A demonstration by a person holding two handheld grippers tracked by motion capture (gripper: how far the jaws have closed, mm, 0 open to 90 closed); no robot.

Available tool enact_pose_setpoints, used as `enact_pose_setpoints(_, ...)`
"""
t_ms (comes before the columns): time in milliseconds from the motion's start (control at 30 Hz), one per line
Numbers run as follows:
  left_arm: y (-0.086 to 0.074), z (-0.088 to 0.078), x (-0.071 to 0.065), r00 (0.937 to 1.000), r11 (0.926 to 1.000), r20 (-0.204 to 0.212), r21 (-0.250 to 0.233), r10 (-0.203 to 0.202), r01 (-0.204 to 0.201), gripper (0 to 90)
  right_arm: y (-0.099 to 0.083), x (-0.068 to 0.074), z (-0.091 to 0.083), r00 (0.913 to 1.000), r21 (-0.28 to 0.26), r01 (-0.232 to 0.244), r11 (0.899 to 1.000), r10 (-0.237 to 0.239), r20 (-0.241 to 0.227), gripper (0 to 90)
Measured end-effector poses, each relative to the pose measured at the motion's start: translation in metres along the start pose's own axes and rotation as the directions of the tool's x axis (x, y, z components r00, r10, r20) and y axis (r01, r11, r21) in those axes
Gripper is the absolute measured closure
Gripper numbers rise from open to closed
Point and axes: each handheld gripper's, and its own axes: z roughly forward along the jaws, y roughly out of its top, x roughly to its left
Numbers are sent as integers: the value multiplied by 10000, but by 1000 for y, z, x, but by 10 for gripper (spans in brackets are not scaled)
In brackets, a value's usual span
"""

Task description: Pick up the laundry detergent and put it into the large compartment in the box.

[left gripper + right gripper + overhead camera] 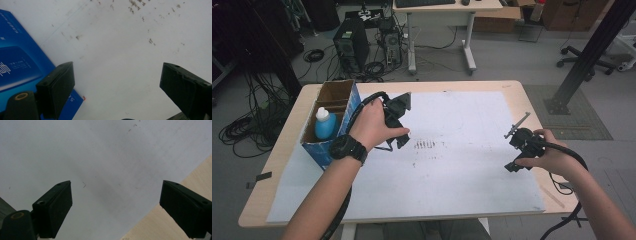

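At centre left of the high view, the left gripper (398,131) hangs over the white sheet (462,170), jaws spread wide and empty, just beside the blue carton (324,152) holding a blue bottle (325,125). The carton's white print is too blurred to read. The right gripper (518,150), at right, also gapes wide, empty.

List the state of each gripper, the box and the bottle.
Left gripper: open, holding nothing, over the white sheet beside the box.
Right gripper: open, holding nothing, near the sheet's edge.
Blue box: upright, top open.
Bottle: upright inside the box, white cap on.
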Motion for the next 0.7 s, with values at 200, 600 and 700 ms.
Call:
enact_pose_setpoints(200, -1, 2, -1, 10000, 10000, 48, -6, -6, 6, 130, 0, 0, 0, 10000, -16, 19, 10000, -19, 7, 110)
enact_pose_setpoints(600, 0, 2, -3, 10000, 10000, 73, -4, 61, -61, 130, -2, 0, -1, 10000, -41, -6, 10000, 7, 18, 110)
enact_pose_setpoints(700, 1, 2, -3, 10000, 10000, 66, -2, 63, -63, 130, -2, 1, -1, 10000, -34, -53, 10000, 54, 17, 110)
